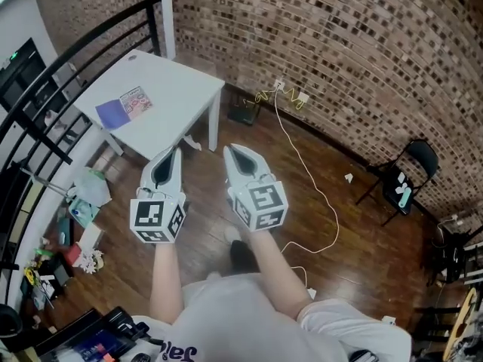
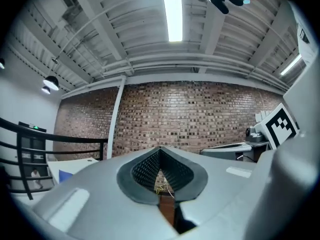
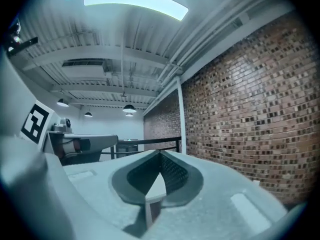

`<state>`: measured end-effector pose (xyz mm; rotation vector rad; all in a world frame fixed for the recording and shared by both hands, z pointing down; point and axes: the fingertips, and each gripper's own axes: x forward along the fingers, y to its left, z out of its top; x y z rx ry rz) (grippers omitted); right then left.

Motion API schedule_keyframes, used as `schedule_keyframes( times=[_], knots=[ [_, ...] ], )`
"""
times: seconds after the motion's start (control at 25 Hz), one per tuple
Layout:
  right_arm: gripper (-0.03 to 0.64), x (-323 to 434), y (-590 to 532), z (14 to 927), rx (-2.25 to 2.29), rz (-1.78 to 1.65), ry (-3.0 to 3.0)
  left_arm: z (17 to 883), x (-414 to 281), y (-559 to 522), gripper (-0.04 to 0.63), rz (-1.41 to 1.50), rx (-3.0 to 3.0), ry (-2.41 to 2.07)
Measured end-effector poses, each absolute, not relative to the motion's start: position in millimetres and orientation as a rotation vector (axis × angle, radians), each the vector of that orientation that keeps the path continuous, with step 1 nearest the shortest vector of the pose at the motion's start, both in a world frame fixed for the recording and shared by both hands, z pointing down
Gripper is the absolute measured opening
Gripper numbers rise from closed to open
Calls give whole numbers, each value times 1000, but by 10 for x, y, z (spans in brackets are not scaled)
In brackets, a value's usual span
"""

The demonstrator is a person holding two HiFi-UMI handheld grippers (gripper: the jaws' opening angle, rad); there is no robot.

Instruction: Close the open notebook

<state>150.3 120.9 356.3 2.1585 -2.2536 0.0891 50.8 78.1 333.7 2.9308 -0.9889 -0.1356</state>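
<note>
The open notebook [image 1: 124,108] lies on the white table [image 1: 177,89] at the upper left of the head view, one half blue and the other pale with pink print. Both grippers are held level over the wooden floor, short of the table. My left gripper [image 1: 175,151] is shut and holds nothing, with its tips near the table's near corner. My right gripper [image 1: 229,149] is beside it, also shut and empty. In the left gripper view the jaws [image 2: 160,150] meet at the tips, and the table with a blue patch of notebook [image 2: 65,175] shows low on the left. The right gripper view shows its jaws [image 3: 160,153] meeting.
A black railing [image 1: 45,89] runs along the left, with clutter [image 1: 75,217] on the floor under it. A brick wall [image 1: 339,44] stands behind the table. A white cable [image 1: 317,194] snakes across the floor, and a black folding chair [image 1: 404,176] stands at the right.
</note>
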Motion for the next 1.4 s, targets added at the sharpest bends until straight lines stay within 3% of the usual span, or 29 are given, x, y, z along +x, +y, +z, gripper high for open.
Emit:
schedule_keyframes(
  times=[0.44, 0.8, 1.4],
  knots=[
    [-9, 1951, -212, 3355, 1770, 96, -2640, 3120, 927, -428, 15, -163, 2797, -1503],
    [-9, 1374, -944, 3634, 1475, 175, -2801, 3418, 243, -828, 15, -75, 2591, -1782],
    [-9, 161, -2930, 3490, 1291, 53, -2835, 3455, -798, -2769, 15, -97, 2543, -1889]
  ],
)
